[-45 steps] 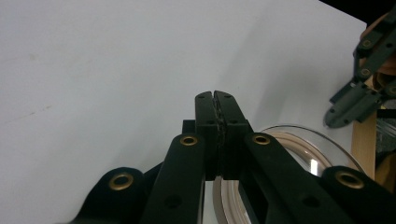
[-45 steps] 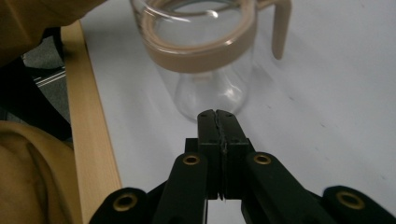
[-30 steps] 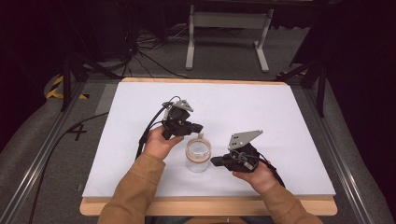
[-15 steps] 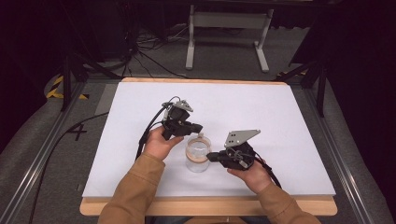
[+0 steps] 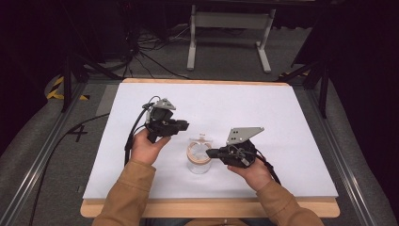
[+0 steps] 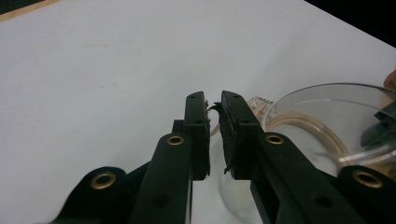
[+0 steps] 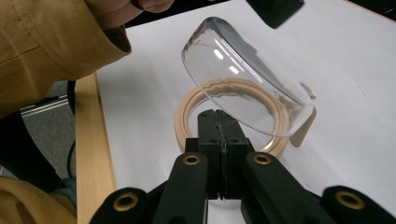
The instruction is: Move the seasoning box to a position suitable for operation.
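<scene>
Working from left to right across the white counter, I have the left claw at about ten o'clock of the glass beaker, near it but apart. Its jaws stand narrow, a thin gap between them, with nothing held; in the left gripper view the left claw points past the beaker's rim, its tips just beside the spout.

The beaker stands near the counter's centre, slightly toward six o'clock. A tan ring shows at its mouth, and in the right gripper view that tan ring appears through the clear wall. I cannot tell whether the ring sits inside the beaker, around it, or beneath it. No liquid is visible in it.

At three o'clock of the beaker, the right claw touches the rim. In the right gripper view the right claw has its jaws pressed together, and I judge they pinch the glass wall, though the contact is hard to see.

By my reading the grasp is made; lifting or shifting the beaker, and any work with the ring, remains.
</scene>
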Demonstrator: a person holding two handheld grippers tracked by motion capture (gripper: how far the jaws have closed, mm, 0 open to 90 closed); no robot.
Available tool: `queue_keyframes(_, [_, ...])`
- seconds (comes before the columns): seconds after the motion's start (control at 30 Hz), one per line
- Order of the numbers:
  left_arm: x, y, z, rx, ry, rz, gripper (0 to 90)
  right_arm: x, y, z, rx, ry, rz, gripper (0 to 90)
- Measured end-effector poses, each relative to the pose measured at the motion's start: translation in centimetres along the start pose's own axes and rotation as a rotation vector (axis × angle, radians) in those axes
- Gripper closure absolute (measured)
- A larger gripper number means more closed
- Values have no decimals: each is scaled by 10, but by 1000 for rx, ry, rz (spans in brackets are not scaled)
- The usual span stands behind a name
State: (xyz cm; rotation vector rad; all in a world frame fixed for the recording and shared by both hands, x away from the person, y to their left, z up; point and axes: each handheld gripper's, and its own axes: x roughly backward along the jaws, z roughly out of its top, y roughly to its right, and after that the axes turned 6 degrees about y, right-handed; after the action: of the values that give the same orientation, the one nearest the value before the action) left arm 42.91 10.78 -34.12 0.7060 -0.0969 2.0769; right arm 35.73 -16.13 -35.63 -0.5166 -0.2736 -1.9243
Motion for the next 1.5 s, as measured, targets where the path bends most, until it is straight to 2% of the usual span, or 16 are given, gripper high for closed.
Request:
queue_keyframes(0.17, [21, -5, -7, 30, 22, 33, 802, 0, 2, 4, 12, 13, 8, 896])
queue_keyframes(0.43, [41, -8, -16, 57, 52, 64, 795, -1, 5, 10, 23, 43, 14, 897])
queue_keyframes(0.7, [51, -10, -22, 80, 61, 78, 793, -2, 10, 14, 26, 63, 8, 896])
queue_keyframes(0.8, [54, -11, -24, 81, 61, 78, 789, -2, 13, 14, 8, 78, 15, 896])
queue_keyframes(1.2, [56, -12, -26, 85, 62, 79, 789, 0, 28, 9, -41, 110, -84, 896])
queue_keyframes(1.5, [56, -11, -25, 95, 64, 75, 789, 4, 33, 6, -64, 135, -128, 896])
